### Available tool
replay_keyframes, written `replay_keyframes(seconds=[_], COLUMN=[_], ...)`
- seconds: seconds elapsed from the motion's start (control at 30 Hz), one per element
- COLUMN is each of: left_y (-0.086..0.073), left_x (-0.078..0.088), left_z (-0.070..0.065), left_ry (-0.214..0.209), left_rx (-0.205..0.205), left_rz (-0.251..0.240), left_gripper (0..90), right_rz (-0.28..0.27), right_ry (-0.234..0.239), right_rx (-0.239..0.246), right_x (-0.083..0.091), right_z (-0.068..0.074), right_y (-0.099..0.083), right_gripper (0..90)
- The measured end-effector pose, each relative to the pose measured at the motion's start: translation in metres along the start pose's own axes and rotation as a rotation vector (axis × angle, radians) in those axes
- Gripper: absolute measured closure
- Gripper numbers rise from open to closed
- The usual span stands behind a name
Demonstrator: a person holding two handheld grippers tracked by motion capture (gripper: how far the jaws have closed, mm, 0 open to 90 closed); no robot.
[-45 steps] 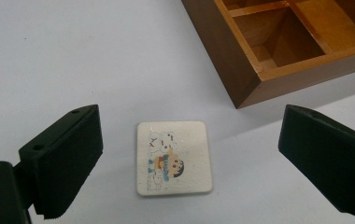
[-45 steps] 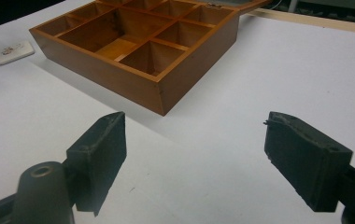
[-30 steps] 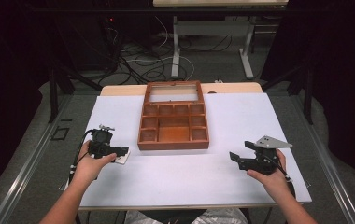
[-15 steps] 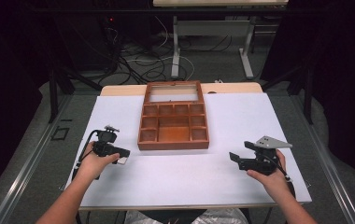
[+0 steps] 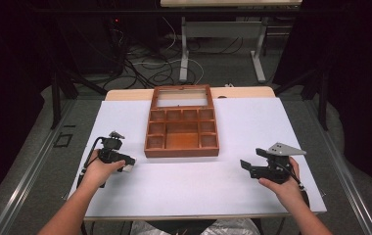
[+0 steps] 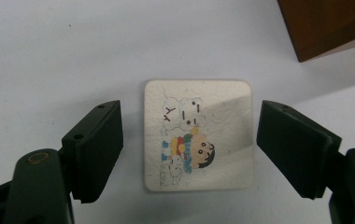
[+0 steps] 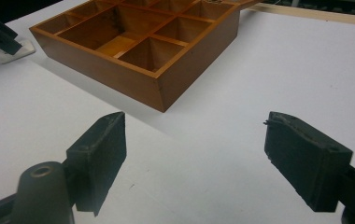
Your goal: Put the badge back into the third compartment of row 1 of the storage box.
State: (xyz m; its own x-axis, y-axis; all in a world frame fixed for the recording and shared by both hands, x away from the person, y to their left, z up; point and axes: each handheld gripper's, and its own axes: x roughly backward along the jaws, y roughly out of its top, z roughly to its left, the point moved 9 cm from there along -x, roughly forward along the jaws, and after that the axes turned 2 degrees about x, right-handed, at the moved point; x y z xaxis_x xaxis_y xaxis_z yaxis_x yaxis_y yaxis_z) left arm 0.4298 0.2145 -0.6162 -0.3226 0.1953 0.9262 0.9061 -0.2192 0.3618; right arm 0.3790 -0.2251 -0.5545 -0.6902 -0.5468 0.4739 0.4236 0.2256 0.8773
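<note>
Currently: card (image 6: 198,135) flat on the table (image 5: 194,181), just left of the tray's (image 5: 181,128) near-left corner, squarely between the closing jaws of the left gripper (image 6: 189,149), untouched. Right gripper (image 7: 194,161) released, well apart.

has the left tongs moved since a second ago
Yes. In the high view the left tongs have slid toward the near edge of the table, away from the wooden tray, closing around the picture card.

Prob. a lab: dark curtains (image 5: 355,73), floor cables (image 5: 150,68), white-topped table (image 5: 194,181).
</note>
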Motion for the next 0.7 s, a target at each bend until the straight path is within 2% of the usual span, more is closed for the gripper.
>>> replay_keyframes(seconds=[0.2, 0.5, 0.7], left_y=[-0.0020, -0.0020, -0.0026], left_x=[-0.0026, -0.0043, -0.0052], left_z=[-0.0017, -0.0027, -0.0038], left_ry=[-0.012, 0.019, 0.053], left_rx=[-0.002, -0.017, -0.046], left_rz=[0.014, 0.022, 0.035], left_gripper=[25.2, 26.4, 26.4], right_rz=[0.001, 0.002, 0.008], right_ry=[0.000, 0.002, -0.001], right_rx=[-0.002, 0.000, 0.000], right_x=[-0.0002, -0.0011, -0.0010], right_z=[-0.0003, -0.0001, -0.0008], right_y=[-0.0001, -0.0007, -0.0014], right_gripper=[20.5, 20.5, 20.5])
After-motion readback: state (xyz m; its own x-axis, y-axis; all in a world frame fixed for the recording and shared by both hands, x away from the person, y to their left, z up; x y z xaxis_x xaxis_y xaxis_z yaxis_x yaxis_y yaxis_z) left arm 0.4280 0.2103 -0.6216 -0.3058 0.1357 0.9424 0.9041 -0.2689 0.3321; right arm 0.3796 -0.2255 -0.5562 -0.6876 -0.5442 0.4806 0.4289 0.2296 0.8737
